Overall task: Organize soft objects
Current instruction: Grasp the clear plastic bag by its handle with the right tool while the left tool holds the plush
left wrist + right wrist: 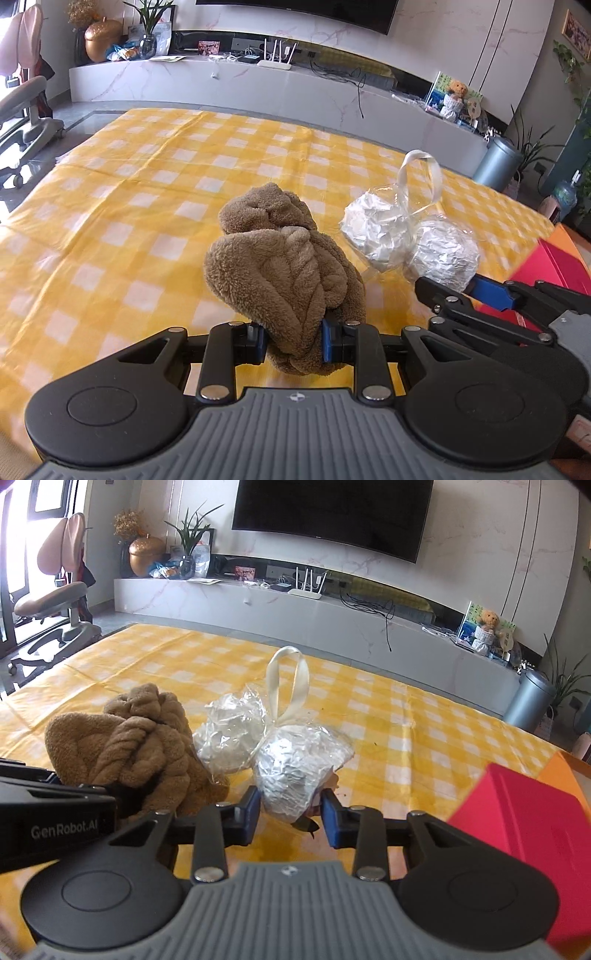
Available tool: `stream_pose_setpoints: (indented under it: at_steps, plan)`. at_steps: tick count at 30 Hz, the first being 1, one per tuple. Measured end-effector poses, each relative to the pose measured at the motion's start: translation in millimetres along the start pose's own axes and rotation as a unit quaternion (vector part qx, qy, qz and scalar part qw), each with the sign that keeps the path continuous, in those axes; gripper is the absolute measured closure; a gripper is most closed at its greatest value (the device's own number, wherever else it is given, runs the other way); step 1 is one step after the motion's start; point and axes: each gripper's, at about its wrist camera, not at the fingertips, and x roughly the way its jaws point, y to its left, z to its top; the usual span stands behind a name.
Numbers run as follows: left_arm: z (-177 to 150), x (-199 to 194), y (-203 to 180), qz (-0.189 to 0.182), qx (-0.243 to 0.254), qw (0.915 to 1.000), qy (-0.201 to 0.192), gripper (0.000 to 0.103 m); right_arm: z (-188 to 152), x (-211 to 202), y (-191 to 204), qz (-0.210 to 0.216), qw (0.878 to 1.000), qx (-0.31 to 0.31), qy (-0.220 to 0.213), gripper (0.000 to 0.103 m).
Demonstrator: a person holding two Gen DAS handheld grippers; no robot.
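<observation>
A bunched brown fleece cloth (280, 269) is pinched between the blue pads of my left gripper (293, 341), raised above the yellow checked tablecloth (147, 177). The same brown cloth (129, 746) shows at the left of the right wrist view. A clear plastic bag (291, 771) of crumpled white stuffing, in two lumps tied with a cream ribbon loop (288, 683), sits between the pads of my right gripper (290, 812), which press on its nearer lump. In the left wrist view the bag (406, 236) lies right of the cloth, with my right gripper (465, 288) at its near side.
A red and orange box (524, 812) stands at the right edge of the table. Beyond the table runs a white marble TV bench (295, 605) with a router, cables and plants. An office chair (55, 602) is at the far left, a grey bin (532, 698) at the far right.
</observation>
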Motion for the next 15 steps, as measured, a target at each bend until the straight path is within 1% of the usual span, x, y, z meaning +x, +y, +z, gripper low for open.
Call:
stream_pose_setpoints:
  at_steps: [4, 8, 11, 15]
  plan:
    - [-13, -20, 3, -0.004, -0.005, 0.9999, 0.009, 0.073, -13, -29, -2, 0.015, 1.000, 0.016, 0.001, 0.069]
    - [-23, -43, -3, -0.006, 0.007, 1.0000, 0.000, 0.073, -26, -59, -9, 0.023, 0.999, 0.032, -0.002, 0.069]
    - [-28, -58, -10, -0.018, 0.013, 0.9997, 0.001, 0.073, -33, -84, -18, 0.031, 0.999, 0.041, -0.011, 0.069]
    - [-35, -82, -23, -0.028, 0.031, 0.9991, -0.011, 0.073, -44, -120, -35, 0.029, 0.998, 0.049, -0.023, 0.069]
